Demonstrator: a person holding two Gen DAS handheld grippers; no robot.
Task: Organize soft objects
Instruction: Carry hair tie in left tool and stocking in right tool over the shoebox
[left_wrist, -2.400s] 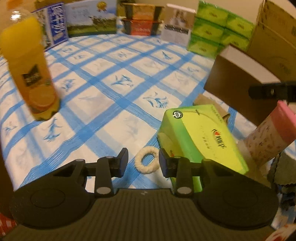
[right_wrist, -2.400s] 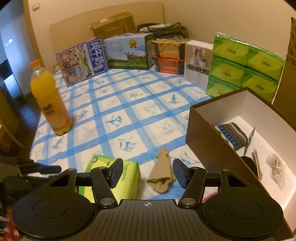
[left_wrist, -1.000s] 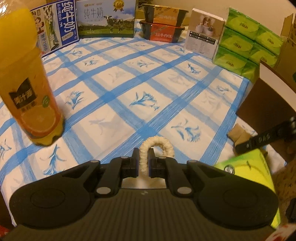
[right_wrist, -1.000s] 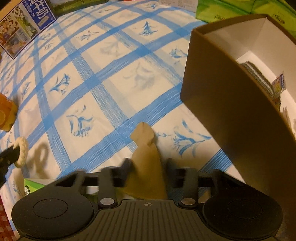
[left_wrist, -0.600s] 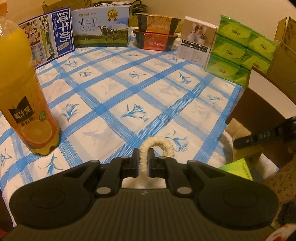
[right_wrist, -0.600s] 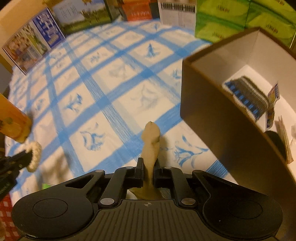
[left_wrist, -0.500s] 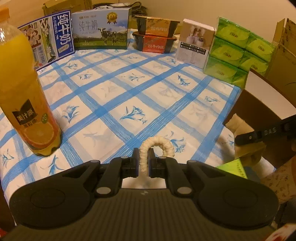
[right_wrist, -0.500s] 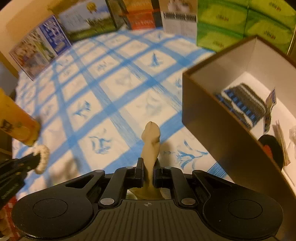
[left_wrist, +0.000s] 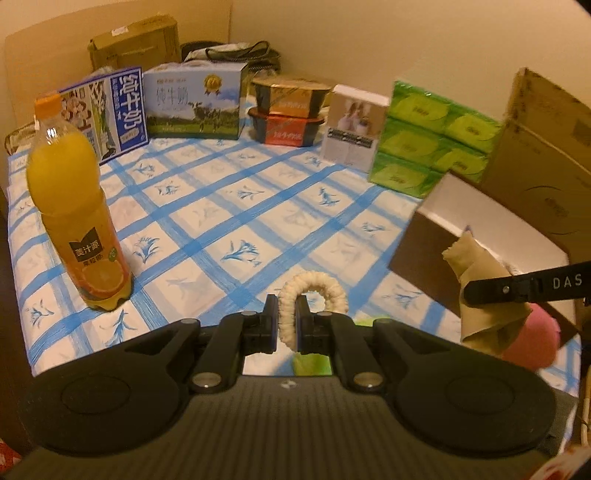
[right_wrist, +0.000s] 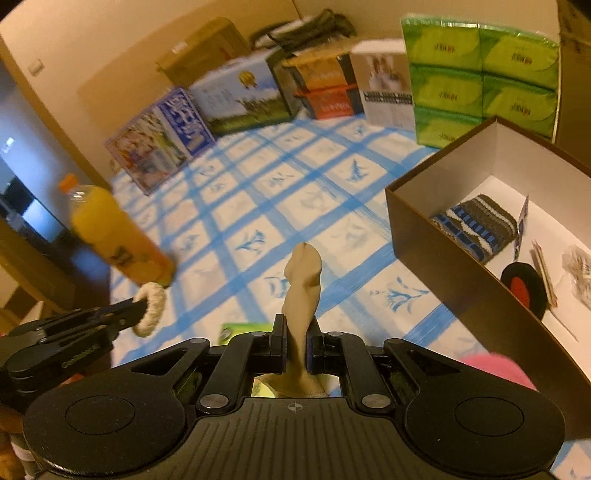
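My left gripper (left_wrist: 286, 320) is shut on a cream fluffy hair ring (left_wrist: 314, 291) and holds it above the blue-checked cloth. The ring also shows in the right wrist view (right_wrist: 150, 308) at the left. My right gripper (right_wrist: 296, 345) is shut on a beige cloth (right_wrist: 303, 280) that stands up between the fingers. That cloth also shows at the right of the left wrist view (left_wrist: 480, 273), just before the brown open box (right_wrist: 443, 266). The box holds a striped knit piece (right_wrist: 476, 227) and small items.
An orange juice bottle (left_wrist: 77, 206) stands at the left. Milk cartons (left_wrist: 192, 105), food trays (left_wrist: 288, 110), a white box (left_wrist: 352, 127) and green tissue packs (left_wrist: 432, 140) line the back. A green tissue pack (right_wrist: 240, 330) lies below the grippers. A pink-ended roll (left_wrist: 528, 343) is at the right.
Both grippers shut on their objects and lifted them. The right gripper with the beige cloth has risen and moved toward the brown box. The left gripper holds the ring higher than before.
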